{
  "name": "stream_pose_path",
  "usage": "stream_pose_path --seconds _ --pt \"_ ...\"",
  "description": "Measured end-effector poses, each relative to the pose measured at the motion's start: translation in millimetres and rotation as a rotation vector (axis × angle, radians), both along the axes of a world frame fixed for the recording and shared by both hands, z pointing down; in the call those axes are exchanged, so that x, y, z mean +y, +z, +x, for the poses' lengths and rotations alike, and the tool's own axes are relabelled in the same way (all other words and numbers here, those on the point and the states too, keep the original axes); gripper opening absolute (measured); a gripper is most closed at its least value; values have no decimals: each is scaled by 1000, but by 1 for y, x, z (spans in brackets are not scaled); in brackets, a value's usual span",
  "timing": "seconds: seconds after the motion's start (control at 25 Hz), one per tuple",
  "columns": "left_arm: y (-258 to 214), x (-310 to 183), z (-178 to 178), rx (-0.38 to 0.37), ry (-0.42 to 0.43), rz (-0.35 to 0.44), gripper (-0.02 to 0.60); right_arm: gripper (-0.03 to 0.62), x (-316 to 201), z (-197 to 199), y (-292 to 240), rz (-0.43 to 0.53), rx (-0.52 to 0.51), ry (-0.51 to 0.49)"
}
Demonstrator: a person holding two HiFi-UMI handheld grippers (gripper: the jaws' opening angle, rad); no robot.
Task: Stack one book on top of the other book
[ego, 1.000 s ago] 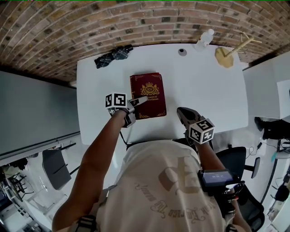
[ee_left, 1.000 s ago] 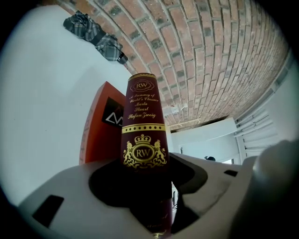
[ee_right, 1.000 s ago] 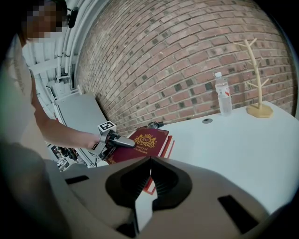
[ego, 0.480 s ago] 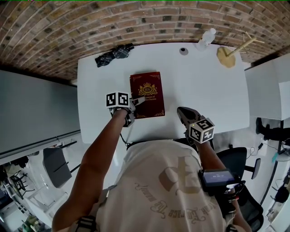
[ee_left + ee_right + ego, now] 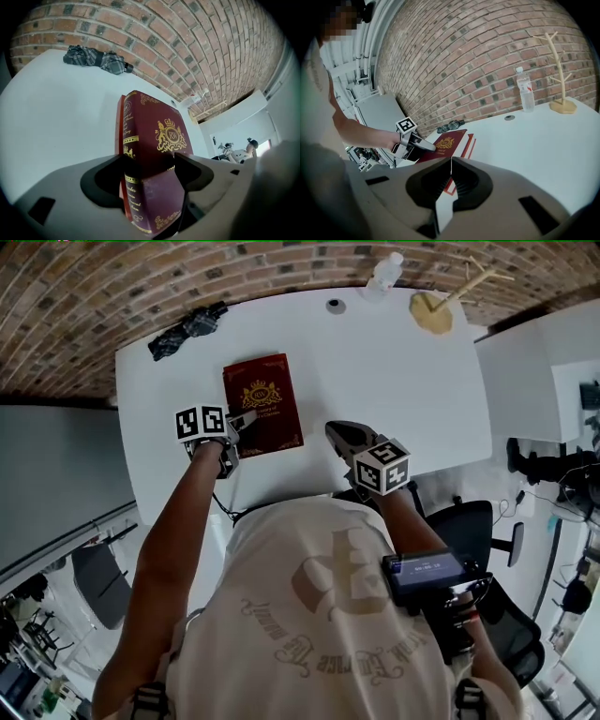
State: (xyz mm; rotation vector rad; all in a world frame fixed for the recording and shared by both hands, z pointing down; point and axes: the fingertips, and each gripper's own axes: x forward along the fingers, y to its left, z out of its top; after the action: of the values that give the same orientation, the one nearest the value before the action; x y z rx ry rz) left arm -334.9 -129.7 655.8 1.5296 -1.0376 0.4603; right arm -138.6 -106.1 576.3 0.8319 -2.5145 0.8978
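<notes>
Table (image 5: 394, 381); only left gripper view shows book spine (image 5: 127, 140).

Book (image 5: 159, 117) cover glossy maroon, gilt print; table (image 5: 394, 381) smooth matt white; wall (image 5: 211, 37) rough brick.

**A:** Entry. What differs from a second back?

**B:** The left gripper (image 5: 244, 419). Its jaws have spread. They were narrower on the top book (image 5: 262, 401), and now they stand wide apart with the book's near edge between them, at the cover's 8 o'clock corner.

**A:** Did the book itself move?

**B:** Cannot tell (the camera's own motion swamps any shift that small).

**A:** Camera motion?

**B:** The head view swung. The table (image 5: 403, 399) has slid toward 10 o'clock in the frame. The bottle (image 5: 384, 276) and the wooden stand (image 5: 433, 313) now hug the top edge near 1 o'clock. The folded umbrella (image 5: 187, 329) has gone out toward 11 o'clock.
</notes>
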Motion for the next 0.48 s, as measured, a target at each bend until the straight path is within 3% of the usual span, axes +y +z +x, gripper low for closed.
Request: stream_pose_path --seconds 0.24,0.48 --pt "-2 -2 0 -87 28 26 344 21 2 1 0 1 3 0" --pt "-16 -4 -2 -193 45 102 346 21 2 2 -3 13 4 -5"
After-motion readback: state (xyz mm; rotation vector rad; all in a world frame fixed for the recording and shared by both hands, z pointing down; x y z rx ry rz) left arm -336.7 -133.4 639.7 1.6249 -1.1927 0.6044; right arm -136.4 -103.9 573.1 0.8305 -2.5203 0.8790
